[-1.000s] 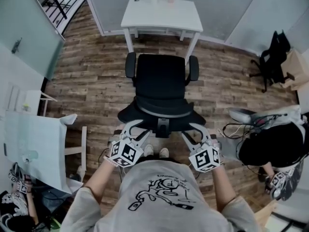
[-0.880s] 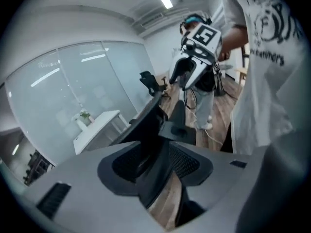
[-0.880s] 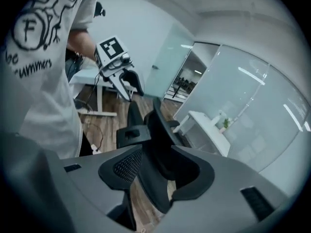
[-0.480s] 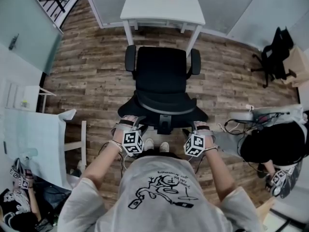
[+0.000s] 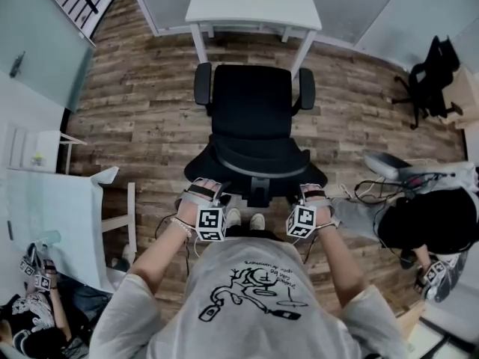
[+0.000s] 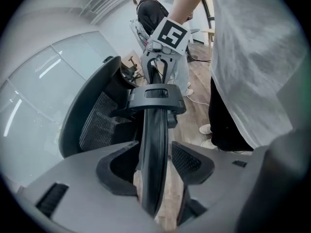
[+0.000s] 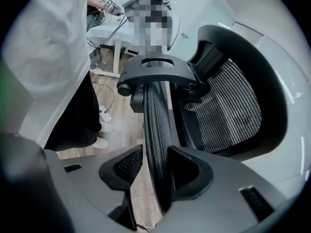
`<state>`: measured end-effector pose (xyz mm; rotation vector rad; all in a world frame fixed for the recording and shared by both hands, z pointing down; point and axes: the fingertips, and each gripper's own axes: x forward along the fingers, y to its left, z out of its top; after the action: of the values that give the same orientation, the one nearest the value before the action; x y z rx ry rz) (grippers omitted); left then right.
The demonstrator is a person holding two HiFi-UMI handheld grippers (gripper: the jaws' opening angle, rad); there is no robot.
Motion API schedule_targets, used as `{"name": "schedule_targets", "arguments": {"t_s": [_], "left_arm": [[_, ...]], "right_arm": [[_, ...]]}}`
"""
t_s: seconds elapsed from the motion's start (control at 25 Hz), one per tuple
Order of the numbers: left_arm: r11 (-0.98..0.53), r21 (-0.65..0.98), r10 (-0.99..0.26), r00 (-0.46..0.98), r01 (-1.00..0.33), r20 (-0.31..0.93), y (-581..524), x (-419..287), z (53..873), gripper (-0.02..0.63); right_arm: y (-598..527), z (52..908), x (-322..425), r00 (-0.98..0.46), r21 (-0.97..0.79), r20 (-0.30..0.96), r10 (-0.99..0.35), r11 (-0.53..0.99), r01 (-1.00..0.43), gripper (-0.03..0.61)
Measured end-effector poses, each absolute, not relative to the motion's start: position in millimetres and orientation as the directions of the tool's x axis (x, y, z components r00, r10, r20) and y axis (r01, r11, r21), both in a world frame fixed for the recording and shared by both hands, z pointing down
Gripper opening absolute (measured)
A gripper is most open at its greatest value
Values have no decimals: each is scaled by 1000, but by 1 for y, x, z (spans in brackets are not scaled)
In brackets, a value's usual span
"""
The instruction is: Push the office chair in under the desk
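Head view: the black office chair (image 5: pixel 251 126) stands just ahead of both grippers, its seat facing the white desk (image 5: pixel 253 2) beyond. The left gripper (image 5: pixel 203 194), jaws just widening, and the right gripper (image 5: pixel 311 194), jaws just narrowing, each loosely straddle the backrest rim (image 6: pixel 154 144), unclamped. A second chair (image 5: pixel 428 81) stands far to the right. The office chair's base is hidden.

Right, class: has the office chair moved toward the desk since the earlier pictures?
No. The office chair sits where it was: its armrests are still level with the feet of the desk's front legs.
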<state>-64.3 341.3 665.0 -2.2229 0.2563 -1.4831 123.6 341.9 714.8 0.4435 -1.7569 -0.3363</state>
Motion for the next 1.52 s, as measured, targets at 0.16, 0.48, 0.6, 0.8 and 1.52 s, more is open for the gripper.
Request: {"name": "schedule_targets", "arguments": {"t_s": [0.16,0.48,0.6,0.8,1.52], "left_arm": [[-891,-441,-379,357,109,854,340,-72,681,216],[-875,-463,-400,328,141,856,333,-77,704,105],[-880,-458,-395,342,127,853,333,-76,703,103],[-883,-451,-382,356,132,853,334,-76,706,97],[-885,-450,-393,326,120,860,273,-77,708,95]], "right_arm": [[341,714,125,-194,453,862,-468,884,-116,190],[339,714,124,-195,462,859,-474,881,-103,141],[339,714,124,-199,445,865,-461,887,-122,138],[339,716,124,-197,426,875,-443,896,-127,138],[284,718,123,-192,406,883,-428,903,-142,132]]}}
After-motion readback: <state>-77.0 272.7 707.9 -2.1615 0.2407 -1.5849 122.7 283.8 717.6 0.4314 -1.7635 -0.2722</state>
